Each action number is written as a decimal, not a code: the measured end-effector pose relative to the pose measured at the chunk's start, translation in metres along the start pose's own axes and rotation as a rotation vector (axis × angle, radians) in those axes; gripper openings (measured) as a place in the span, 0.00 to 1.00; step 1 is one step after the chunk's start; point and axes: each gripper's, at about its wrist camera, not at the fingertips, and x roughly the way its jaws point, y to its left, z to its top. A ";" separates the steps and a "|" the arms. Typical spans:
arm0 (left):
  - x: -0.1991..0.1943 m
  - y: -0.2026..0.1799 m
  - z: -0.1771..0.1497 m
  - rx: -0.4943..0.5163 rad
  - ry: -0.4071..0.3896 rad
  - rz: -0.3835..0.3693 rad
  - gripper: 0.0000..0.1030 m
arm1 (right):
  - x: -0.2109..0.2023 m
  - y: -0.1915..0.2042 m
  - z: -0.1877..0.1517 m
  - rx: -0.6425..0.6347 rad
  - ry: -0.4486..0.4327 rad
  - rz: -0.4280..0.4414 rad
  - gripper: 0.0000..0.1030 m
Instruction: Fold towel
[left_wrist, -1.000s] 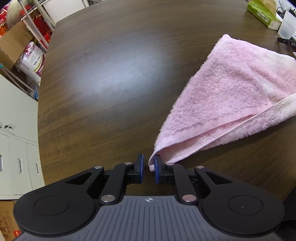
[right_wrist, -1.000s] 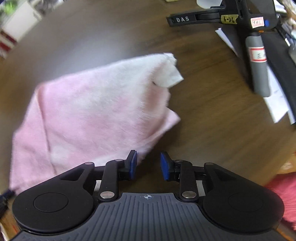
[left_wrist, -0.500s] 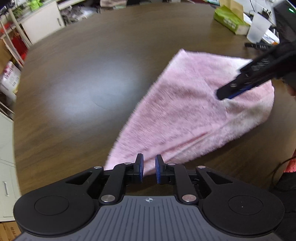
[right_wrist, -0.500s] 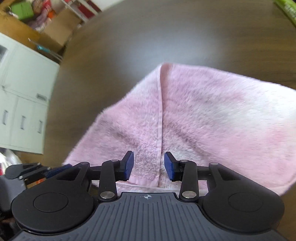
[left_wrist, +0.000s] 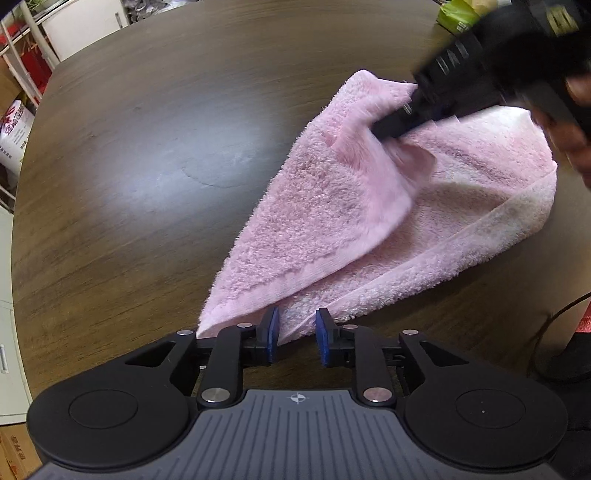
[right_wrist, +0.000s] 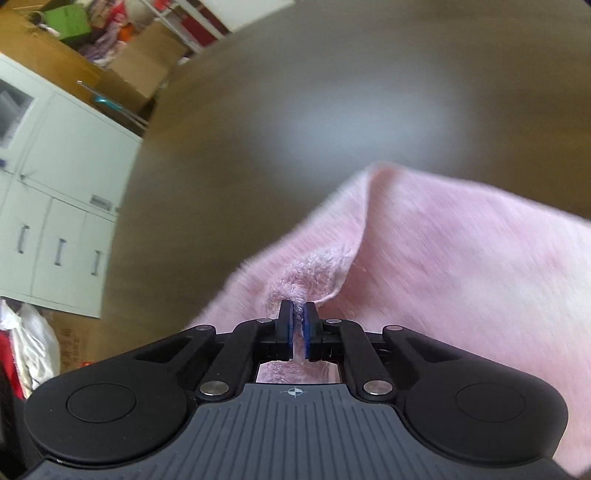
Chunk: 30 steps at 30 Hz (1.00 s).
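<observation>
Pointing steeply down: R claw (right_wrist: 297, 325) clamped on pink towel (left_wrist: 332, 206), L claw (left_wrist: 294, 336) opening, towel corner between.

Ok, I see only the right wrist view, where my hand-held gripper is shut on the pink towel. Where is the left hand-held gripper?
Observer: The left hand-held gripper is at the towel's near corner. Its jaws are opening, and the corner shows between the pads, not pressed.
Operator: Is the towel one layer there?
Observer: No, two. The upper layer rises toward the right hand-held gripper; the lower lies flat on the table.
Operator: Is anything beyond the towel?
Observer: A green box at the table's far edge.
</observation>
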 end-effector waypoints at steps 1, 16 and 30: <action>0.000 0.001 0.000 -0.008 -0.001 0.001 0.28 | 0.001 0.006 0.008 -0.022 -0.014 0.011 0.06; -0.004 0.018 -0.011 -0.124 -0.004 0.045 0.28 | 0.097 0.107 0.093 -0.239 0.049 0.116 0.06; -0.031 0.041 0.004 -0.126 -0.061 0.110 0.32 | 0.010 0.045 0.067 -0.293 -0.144 -0.031 0.27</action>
